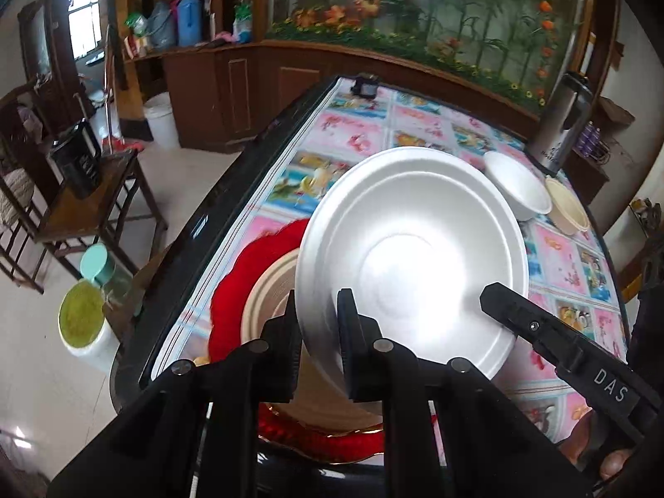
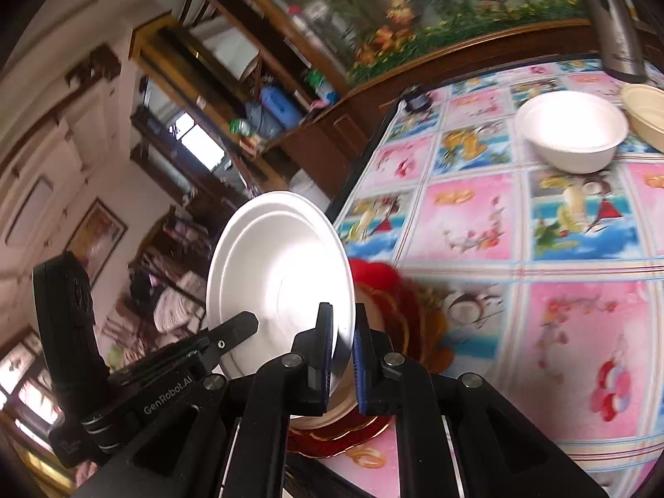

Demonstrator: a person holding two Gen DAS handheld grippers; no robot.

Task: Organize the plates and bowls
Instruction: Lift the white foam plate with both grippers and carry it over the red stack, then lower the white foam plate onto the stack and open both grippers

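Both your left gripper (image 1: 317, 323) and right gripper (image 2: 343, 342) clamp the rim of the white plate (image 1: 411, 257), tilted above the beige plate (image 1: 269, 290) on the red plate (image 1: 232, 290). A white bowl (image 2: 574, 133) and beige bowl (image 2: 645, 114) sit together further along the table (image 2: 539, 290).

White plate (image 1: 411, 249) tilted on edge, pinched at rim by both left gripper (image 1: 317, 332) and right gripper (image 2: 342, 344); blocks passage above tan plate (image 1: 269, 286) and red plate (image 1: 232, 290) at near table edge. White bowl (image 2: 572, 133), tan bowl (image 2: 647, 116) and steel flask (image 1: 560, 124) crowd far right corner. Tablecloth (image 2: 539, 249) between plates and bowls bare: open lane. Small dark object (image 1: 365, 85) at far left corner.
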